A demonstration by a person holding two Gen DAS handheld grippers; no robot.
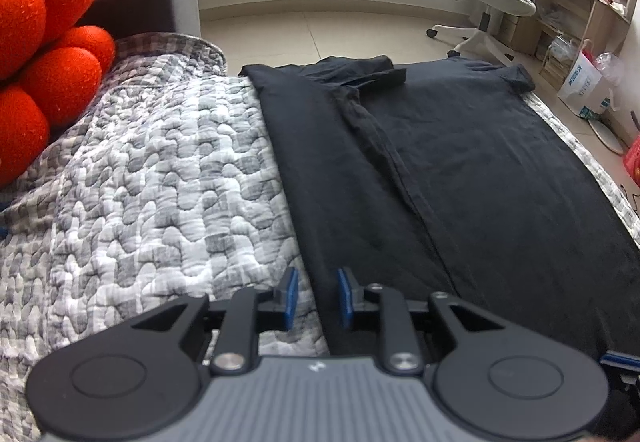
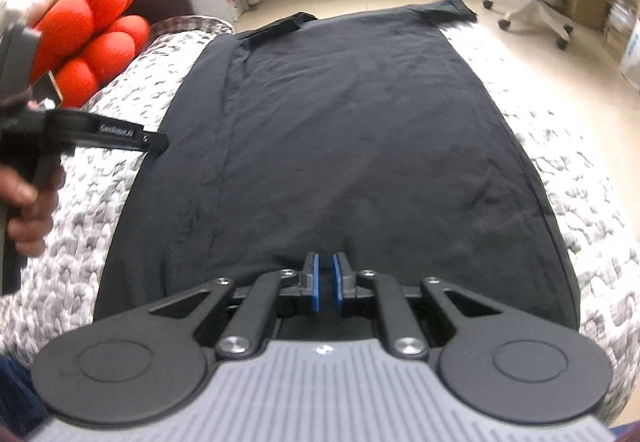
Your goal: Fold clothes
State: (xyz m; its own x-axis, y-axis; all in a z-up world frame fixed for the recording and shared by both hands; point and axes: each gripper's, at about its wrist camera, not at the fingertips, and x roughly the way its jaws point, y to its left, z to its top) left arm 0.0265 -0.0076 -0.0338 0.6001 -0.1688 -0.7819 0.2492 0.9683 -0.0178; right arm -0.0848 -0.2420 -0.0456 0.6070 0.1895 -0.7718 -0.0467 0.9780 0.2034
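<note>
Left hand-held gripper [image 1: 316, 296] sits nearest the lens, jaws parted with a clear gap, straddling the near left edge of the black garment [image 1: 460, 169]; pads look clear of the cloth, so nothing is gripped. Right hand-held gripper [image 2: 326, 288] shows only a thin slit between the blue pads, over the near hem at mid-width; the view is blurred, so whether any fabric is pinched there cannot be told. The garment lies flat on the grey quilted bed cover [image 1: 152, 177], left side already folded inward with a long crease running away from the camera, right sleeve [image 2: 452, 11] still spread at the far end. Risks, as a judgement: if the left jaws close where they are, they may catch the bed cover along with the cloth, since the edge sits right on the quilting, and a lift would drag both. A shallow bite on the doubled left edge could take only the top layer, and the fold would peel open. If the right pads hold nothing, a lift would go up on one side only and skew the hem. The red plush cushion [image 1: 48, 53] is well apart from the garment and poses little threat. The person's hand [image 2: 28, 201] on the left handle is near the cloth edge and could brush it.
</note>
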